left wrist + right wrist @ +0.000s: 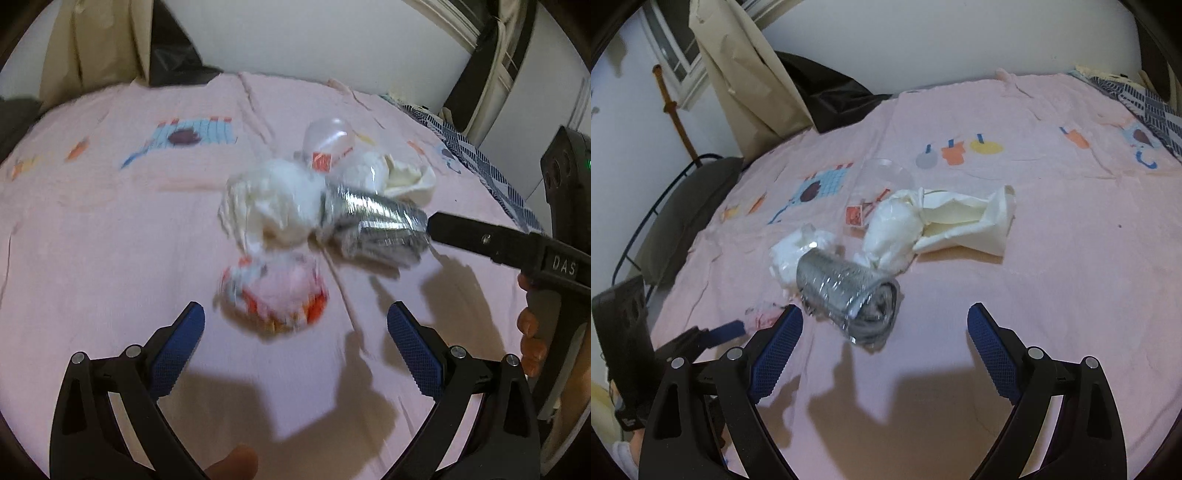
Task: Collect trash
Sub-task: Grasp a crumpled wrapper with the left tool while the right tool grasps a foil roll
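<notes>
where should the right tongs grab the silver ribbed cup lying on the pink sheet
Grip the silver ribbed cup across its ribbed side wall, coming from above. It lies on its side, open mouth toward the right tongs, which stand open; the mouth rim looks crushed.

Dim warm light, motion blur, fisheye-bent edges, hard shadows.

The trash lies heaped together on the pink bed sheet: a ribbed silvery cup on its side, mouth toward the near edge, touching a crumpled white wad on its far left. Behind it lie a white plastic bag, a cream paper bag and a clear cup. A red-and-white wrapper lies nearest, left of the silvery cup.
</notes>
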The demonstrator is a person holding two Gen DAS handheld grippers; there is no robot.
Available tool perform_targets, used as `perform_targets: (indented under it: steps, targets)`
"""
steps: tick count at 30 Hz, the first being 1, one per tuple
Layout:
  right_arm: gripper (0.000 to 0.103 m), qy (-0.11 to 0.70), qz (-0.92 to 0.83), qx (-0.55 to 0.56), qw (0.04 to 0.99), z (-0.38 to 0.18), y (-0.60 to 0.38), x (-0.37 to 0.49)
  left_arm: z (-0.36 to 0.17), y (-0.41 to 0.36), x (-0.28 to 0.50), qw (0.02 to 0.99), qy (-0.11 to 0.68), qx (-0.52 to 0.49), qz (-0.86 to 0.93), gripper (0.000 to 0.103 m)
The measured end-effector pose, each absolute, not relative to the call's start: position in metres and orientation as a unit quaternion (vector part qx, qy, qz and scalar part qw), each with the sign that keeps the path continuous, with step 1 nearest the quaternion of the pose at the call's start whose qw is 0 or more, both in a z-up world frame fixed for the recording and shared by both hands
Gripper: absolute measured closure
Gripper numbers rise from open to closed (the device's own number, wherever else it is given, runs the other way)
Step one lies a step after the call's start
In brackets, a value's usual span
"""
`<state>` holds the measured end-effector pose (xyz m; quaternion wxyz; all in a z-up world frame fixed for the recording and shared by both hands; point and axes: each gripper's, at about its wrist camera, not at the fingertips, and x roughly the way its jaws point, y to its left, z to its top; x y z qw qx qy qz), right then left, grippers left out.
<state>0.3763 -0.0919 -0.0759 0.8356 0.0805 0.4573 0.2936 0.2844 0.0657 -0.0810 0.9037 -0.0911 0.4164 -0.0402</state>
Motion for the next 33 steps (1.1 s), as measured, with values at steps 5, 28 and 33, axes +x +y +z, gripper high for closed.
perform_targets:
  steps: [5,28,33]
  targets:
    - [0.017,0.468,0.31,0.06,0.825,-0.085,-0.075,0.389,-0.086,0.061,0.298,0.907,0.413,-0.04,-0.065,0.047]
    - [0.051,0.418,0.336,0.037,0.843,-0.059,-0.07,0.358,-0.049,0.069,0.267,0.926,0.371,-0.056,-0.034,0.048]
    - [0.051,0.378,0.322,0.035,0.867,-0.037,-0.102,0.316,-0.033,0.05,0.24,0.93,0.362,-0.053,-0.027,0.048]
